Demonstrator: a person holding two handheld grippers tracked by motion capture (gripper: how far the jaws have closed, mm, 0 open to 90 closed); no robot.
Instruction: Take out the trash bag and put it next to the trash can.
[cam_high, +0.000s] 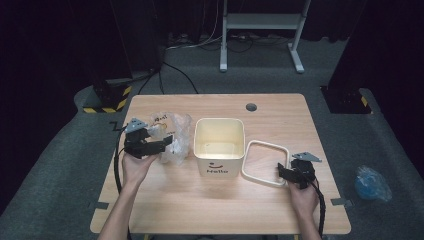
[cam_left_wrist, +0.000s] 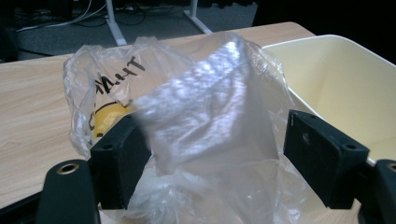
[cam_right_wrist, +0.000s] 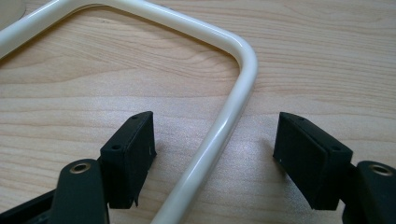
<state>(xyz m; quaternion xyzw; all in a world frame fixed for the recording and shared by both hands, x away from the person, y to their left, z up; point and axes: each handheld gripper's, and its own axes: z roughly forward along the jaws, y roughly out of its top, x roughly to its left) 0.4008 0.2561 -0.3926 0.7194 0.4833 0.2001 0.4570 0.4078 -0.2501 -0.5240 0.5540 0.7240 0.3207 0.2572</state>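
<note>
**Claws poised on bag and rim ring: close cleanly before lifting**

Claws first: the left claw (cam_high: 167, 140) stands released, its two black jaws spread on either side of the clear plastic bag (cam_high: 172, 131), which lies crumpled on the table (cam_high: 280, 210) just left of the cream bin (cam_high: 219, 146). In the left gripper view a fold of the film (cam_left_wrist: 210, 116) rises between the jaws, but neither jaw presses it yet. The right claw (cam_high: 283, 172) is released as well, straddling the near right side of the cream rim ring (cam_high: 264, 163), which lies flat on the table just right of the bin; in the right gripper view the ring's bar (cam_right_wrist: 219, 135) runs between the two jaws with a gap on each side.

The work in hand looks like lining the bin with the bag and then setting the ring over it. To do this step well:

- Left claw: close on the raised fold where the film is thickest, not on a single loose layer, which is likely to slip. The printed lettering and a yellow patch (cam_left_wrist: 106, 119) mark the bag's far side; the mouth cannot be told from here, so lift slowly and let the bag hang open before judging.
- Right claw: centre the bar between the jaws, then close squarely; the glossy curved surface may slide if caught near the corner.
- Keep the bag's lift clear of the bin's near wall so the film does not snag on its edge.
</note>
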